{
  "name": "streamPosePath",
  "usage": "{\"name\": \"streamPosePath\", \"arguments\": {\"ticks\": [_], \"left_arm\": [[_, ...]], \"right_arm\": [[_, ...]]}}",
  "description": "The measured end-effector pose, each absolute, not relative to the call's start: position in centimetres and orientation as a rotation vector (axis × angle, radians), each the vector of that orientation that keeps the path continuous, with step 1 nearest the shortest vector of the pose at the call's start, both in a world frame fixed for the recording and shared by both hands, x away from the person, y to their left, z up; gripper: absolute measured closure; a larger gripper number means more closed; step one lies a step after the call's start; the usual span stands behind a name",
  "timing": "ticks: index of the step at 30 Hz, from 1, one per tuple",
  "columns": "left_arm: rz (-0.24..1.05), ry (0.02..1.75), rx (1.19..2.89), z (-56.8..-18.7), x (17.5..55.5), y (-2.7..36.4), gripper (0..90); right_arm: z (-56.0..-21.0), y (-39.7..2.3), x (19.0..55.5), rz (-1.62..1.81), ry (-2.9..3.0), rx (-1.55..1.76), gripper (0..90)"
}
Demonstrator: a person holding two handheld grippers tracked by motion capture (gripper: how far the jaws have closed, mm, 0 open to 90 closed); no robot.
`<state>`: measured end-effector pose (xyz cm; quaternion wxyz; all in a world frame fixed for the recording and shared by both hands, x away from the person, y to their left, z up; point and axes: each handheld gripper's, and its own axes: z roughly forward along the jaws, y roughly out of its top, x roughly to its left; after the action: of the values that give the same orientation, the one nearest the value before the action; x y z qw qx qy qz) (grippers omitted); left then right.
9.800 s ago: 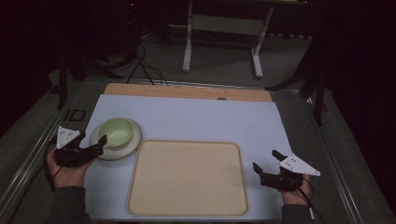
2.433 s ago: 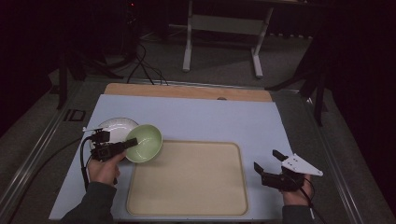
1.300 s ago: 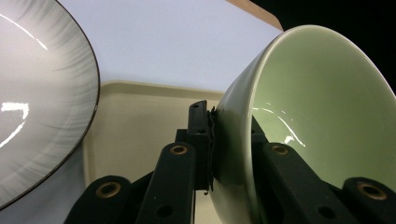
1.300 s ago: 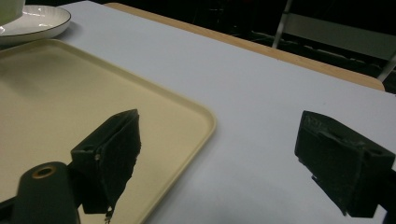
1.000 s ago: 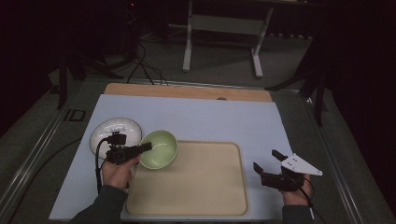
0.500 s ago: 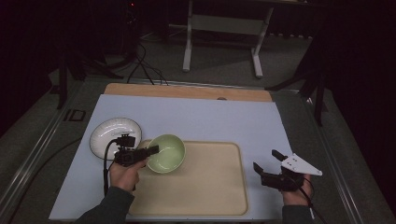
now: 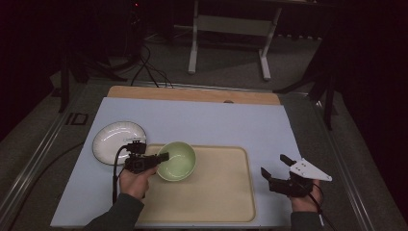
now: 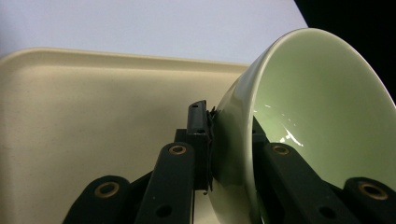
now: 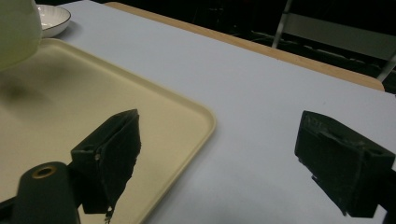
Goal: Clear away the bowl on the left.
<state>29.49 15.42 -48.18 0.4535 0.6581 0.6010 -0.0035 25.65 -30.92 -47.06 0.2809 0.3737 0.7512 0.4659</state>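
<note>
Green bowl held by the left gripper over the near-left part of a beige tray on a pale blue table.

Seen from the high view, the left gripper's jaws are clamped on the bowl's near rim, one inside and one outside; the left gripper view shows the wall of the bowl pinched between them, tilted above the tray. A white plate sits on the table just left of the tray's far-left corner. The right gripper rests at the tray's right edge with jaws spread wide apart, holding nothing. A person's hands hold both grippers from the near side.
</note>
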Motion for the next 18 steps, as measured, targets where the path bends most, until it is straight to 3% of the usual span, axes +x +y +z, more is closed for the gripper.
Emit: {"name": "streamPosePath", "arguments": {"ticks": [18], "left_arm": [[-0.013, 1.483, 1.687, -49.4, 29.6, 13.6, 80.7]], "right_arm": [[-47.1, -30.9, 25.6, 1.247, 2.013, 1.001, 13.7]]}}
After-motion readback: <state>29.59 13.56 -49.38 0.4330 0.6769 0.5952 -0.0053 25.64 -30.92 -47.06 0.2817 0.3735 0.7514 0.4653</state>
